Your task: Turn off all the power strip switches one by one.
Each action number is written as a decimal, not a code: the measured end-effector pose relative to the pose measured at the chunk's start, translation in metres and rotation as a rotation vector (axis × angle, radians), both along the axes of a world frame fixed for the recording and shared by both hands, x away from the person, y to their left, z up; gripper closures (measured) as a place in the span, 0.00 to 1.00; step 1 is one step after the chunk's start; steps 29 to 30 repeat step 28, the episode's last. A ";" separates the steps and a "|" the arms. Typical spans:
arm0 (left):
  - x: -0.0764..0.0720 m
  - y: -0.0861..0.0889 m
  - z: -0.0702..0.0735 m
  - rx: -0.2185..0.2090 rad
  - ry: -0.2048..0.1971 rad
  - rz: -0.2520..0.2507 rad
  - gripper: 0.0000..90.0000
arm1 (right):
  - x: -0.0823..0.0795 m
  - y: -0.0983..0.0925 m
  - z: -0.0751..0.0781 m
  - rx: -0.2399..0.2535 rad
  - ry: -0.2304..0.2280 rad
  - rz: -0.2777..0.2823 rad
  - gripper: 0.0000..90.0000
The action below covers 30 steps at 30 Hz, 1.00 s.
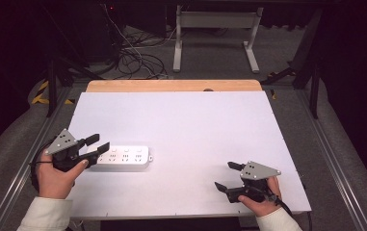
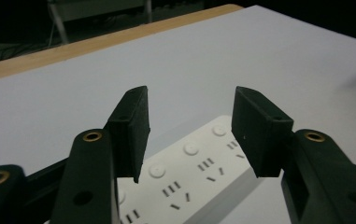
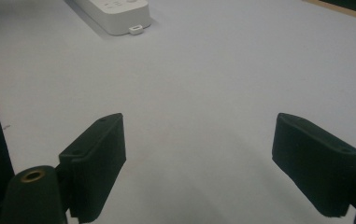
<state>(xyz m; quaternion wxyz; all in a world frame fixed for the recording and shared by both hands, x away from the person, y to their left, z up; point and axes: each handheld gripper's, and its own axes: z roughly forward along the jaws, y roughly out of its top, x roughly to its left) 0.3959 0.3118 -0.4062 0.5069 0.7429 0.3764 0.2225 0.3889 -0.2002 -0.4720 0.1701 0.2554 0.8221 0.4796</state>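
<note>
A white power strip [image 1: 123,158] lies flat on the white table [image 1: 181,120], left of centre. My left gripper [image 1: 98,143] hovers over the strip's left end, open, with nothing between its jaws. In the left gripper view the strip [image 2: 199,172] with its sockets and round buttons lies below the parted jaws of that gripper [image 2: 189,135]. My right gripper [image 1: 228,175] rests near the table's front right, open and empty. In the right gripper view this gripper [image 3: 213,163] has its jaws wide apart over bare table, with the strip's end [image 3: 119,14] far off at the top left.
A wooden strip [image 1: 171,85] borders the table's far edge. Beyond it stand a white frame [image 1: 215,29] and loose cables [image 1: 133,57] on the dark floor. Metal rails [image 1: 330,144] run along both sides of the table.
</note>
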 end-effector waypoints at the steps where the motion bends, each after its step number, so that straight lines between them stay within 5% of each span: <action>1: -0.003 -0.001 0.003 -0.012 -0.006 -0.011 0.46 | 0.000 0.000 0.000 0.004 -0.003 -0.001 0.20; 4: -0.012 -0.009 0.008 -0.030 -0.009 -0.070 0.34 | -0.002 -0.001 0.002 0.009 -0.012 -0.002 0.20; 7: -0.018 -0.020 0.004 0.016 -0.008 -0.135 0.28 | -0.003 -0.003 0.003 0.014 -0.018 -0.007 0.20; 15: -0.033 -0.035 -0.013 0.058 -0.062 -0.200 0.24 | -0.003 -0.005 0.003 0.019 -0.020 -0.007 0.19; 18: -0.034 -0.039 -0.025 0.082 -0.045 -0.242 0.25 | -0.003 -0.008 0.003 0.026 -0.024 -0.011 0.19; 24: -0.040 -0.047 -0.052 0.068 -0.064 -0.291 0.26 | -0.003 -0.012 0.003 0.042 -0.024 -0.019 0.19; 30: -0.042 -0.049 -0.062 0.051 -0.013 -0.312 0.26 | -0.003 -0.010 0.002 0.045 -0.021 -0.016 0.19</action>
